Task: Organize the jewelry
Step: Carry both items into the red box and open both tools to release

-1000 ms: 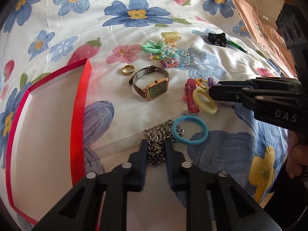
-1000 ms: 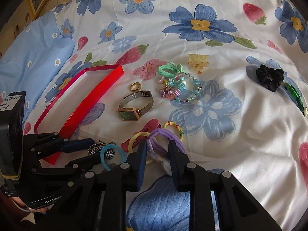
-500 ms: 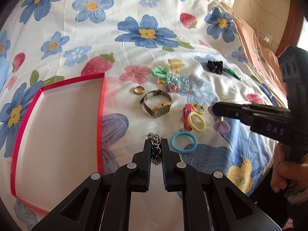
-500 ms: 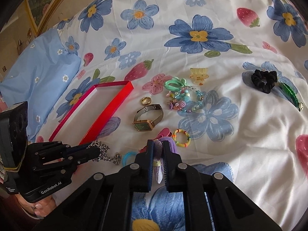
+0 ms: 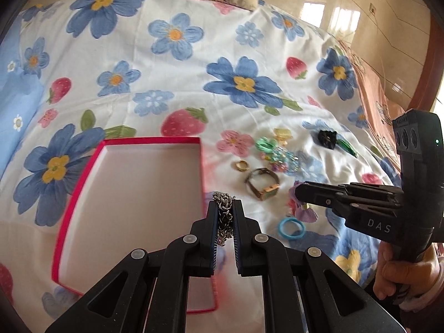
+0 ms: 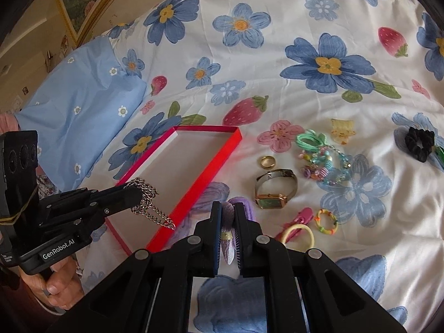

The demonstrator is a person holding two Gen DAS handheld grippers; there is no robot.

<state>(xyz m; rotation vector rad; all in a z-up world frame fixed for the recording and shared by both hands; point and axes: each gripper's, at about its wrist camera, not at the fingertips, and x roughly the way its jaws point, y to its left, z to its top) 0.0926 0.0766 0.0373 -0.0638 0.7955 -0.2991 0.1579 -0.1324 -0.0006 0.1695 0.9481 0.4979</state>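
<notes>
My left gripper (image 5: pixel 224 208) is shut on a silver chain (image 5: pixel 223 216), held in the air near the right wall of the red box (image 5: pixel 201 166). From the right wrist view the chain (image 6: pixel 148 205) dangles off the left gripper (image 6: pixel 133 191) over the box's (image 6: pixel 211 166) near end. My right gripper (image 6: pixel 228 213) is shut on a purple hair tie (image 6: pixel 229 236), lifted off the bedspread. Still lying on the cloth are a gold watch (image 6: pixel 273 191), a gold ring (image 6: pixel 267 161), a beaded bracelet (image 6: pixel 330 163) and a blue ring (image 5: pixel 291 227).
The flowered bedspread (image 6: pixel 305 22) holds a yellow hair tie (image 6: pixel 298 231), a pink clip (image 6: pixel 301 217), a striped small tie (image 6: pixel 327 221), a yellow claw clip (image 6: pixel 342 130) and a black scrunchie (image 6: pixel 419 143). A blue pillow (image 6: pixel 72 116) lies at the left.
Both grippers closed on their items and rose: the left lifted the chain off the cloth toward the red box, the right lifted the purple hair tie from the pile.
</notes>
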